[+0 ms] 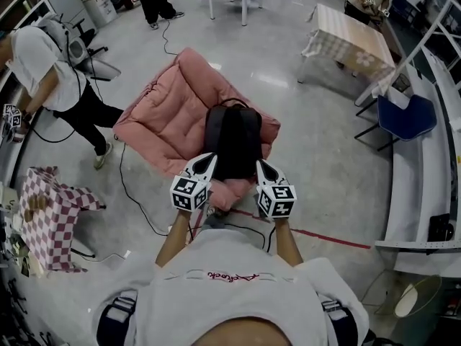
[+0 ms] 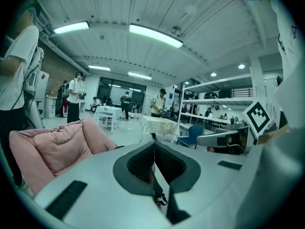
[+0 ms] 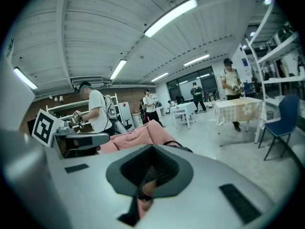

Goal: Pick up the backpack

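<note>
Grey workshop floor (image 1: 324,150) runs across the whole room, and other people, cloth-covered tables and shelving stand well apart from our work area. On this floor sits a pink padded floor chair (image 1: 162,117), and the black backpack (image 1: 232,139) lies flat on its seat, with its carry loop (image 1: 232,102) at the far end, away from us. We judge that the cushion keeps the backpack raised and steady, which leaves its near end free for an approach from two sides.

We hold the left gripper (image 1: 209,158) at the near left corner of the backpack and the right gripper (image 1: 262,165) at the near right corner, both pointing forward and slightly down. We judge this symmetric placement as a way to share the load between both hands. From the head view we cannot tell whether either tip touches the fabric.

The left fingers (image 2: 138,163) are pressed together, and nothing is clamped between them. Through the slot beneath them we see a thin dark strap end; we cannot tell what it belongs to. The right fingers (image 3: 167,166) are likewise fully closed and empty, with pink cushion and a dark edge visible below.

We judge the pickup as not yet begun: both sets of fingers must open before they can take hold of a strap or the carry loop.
</note>
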A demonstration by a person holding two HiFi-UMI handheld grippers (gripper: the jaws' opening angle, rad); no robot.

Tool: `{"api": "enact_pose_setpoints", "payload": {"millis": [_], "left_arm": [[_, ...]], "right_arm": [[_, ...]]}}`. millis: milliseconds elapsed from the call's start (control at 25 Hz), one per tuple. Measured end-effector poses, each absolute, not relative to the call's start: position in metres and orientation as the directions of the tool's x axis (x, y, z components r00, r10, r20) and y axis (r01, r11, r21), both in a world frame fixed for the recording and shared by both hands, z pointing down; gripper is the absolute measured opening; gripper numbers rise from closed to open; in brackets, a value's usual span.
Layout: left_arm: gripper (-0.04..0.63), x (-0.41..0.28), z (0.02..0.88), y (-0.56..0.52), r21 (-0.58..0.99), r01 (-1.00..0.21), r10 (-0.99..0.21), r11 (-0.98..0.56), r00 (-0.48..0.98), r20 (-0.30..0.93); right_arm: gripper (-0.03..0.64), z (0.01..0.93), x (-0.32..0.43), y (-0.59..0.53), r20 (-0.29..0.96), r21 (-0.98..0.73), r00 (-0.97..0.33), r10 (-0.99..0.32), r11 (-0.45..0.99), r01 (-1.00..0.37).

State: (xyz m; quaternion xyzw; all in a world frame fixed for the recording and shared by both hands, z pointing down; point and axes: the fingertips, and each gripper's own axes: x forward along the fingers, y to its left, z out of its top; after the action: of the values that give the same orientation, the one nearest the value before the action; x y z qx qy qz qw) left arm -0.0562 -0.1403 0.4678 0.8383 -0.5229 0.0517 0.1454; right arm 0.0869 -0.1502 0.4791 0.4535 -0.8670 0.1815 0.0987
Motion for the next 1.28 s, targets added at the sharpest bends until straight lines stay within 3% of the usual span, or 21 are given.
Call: {"api": "enact_pose_setpoints", "payload": {"millis": [880, 1280], "left_arm": [[0.011, -0.154, 0.456, -0.263, 0.199, -0.848, -0.823, -0.492, 0.527, 0.211], [0.009, -0.129, 0.459, -0.284, 0.104, -0.842, -0.812, -0.529, 0.538, 0.227]], "right_arm": [[0.018, 0.448, 0.008, -0.266, 0.317, -0.150, -0.438, -0.841, 0.411, -0.899], [0.018, 0.454, 0.037, -0.280, 0.320, -0.131, -0.400, -0.858, 0.379, -0.916]]}}
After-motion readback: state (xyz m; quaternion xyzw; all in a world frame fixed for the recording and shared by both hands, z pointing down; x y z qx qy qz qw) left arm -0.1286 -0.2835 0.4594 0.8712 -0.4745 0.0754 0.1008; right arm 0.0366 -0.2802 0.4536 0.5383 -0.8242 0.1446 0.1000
